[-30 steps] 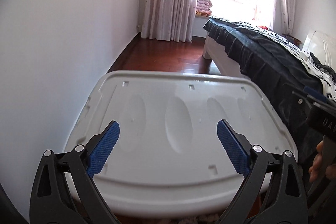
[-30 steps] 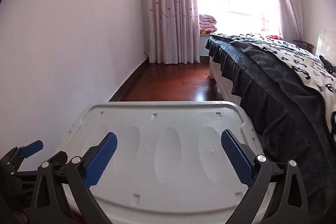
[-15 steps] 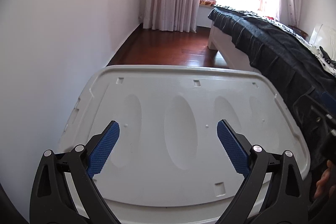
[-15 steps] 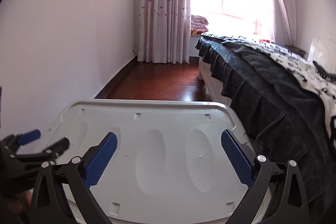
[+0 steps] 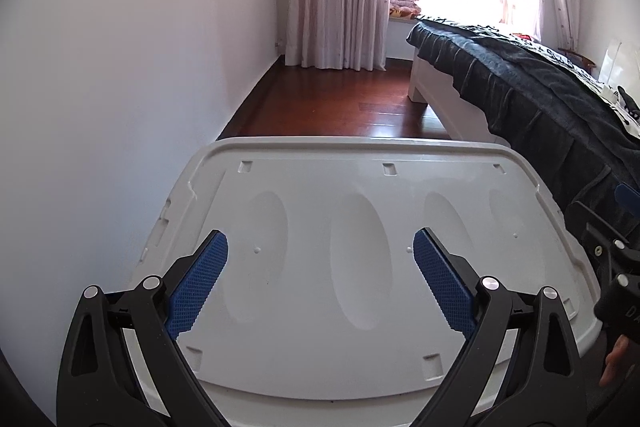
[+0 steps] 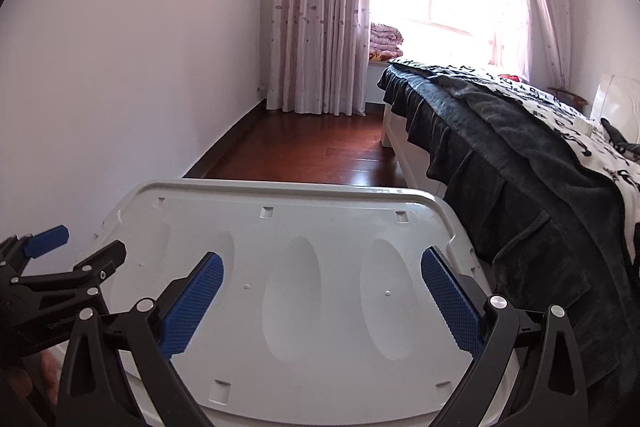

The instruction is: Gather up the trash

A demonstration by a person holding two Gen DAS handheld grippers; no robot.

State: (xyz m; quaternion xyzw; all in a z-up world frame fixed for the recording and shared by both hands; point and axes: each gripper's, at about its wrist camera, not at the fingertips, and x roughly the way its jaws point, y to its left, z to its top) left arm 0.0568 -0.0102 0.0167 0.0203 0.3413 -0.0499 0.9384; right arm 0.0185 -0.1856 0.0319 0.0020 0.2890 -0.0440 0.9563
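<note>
Grippers first: my left gripper [image 5: 320, 251] and right gripper [image 6: 322, 275] both have their jaws spread wide, holding nothing, over the white plastic lid [image 5: 360, 187] filling the lower centre. I see no trash; the bed [image 6: 520, 147] runs along the right.

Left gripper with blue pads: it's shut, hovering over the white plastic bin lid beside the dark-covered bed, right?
Not quite. The left gripper is open, its blue pads spread wide apart with nothing between them, as the left wrist view shows. It does hover over the white plastic bin lid beside the dark-covered bed.
</note>
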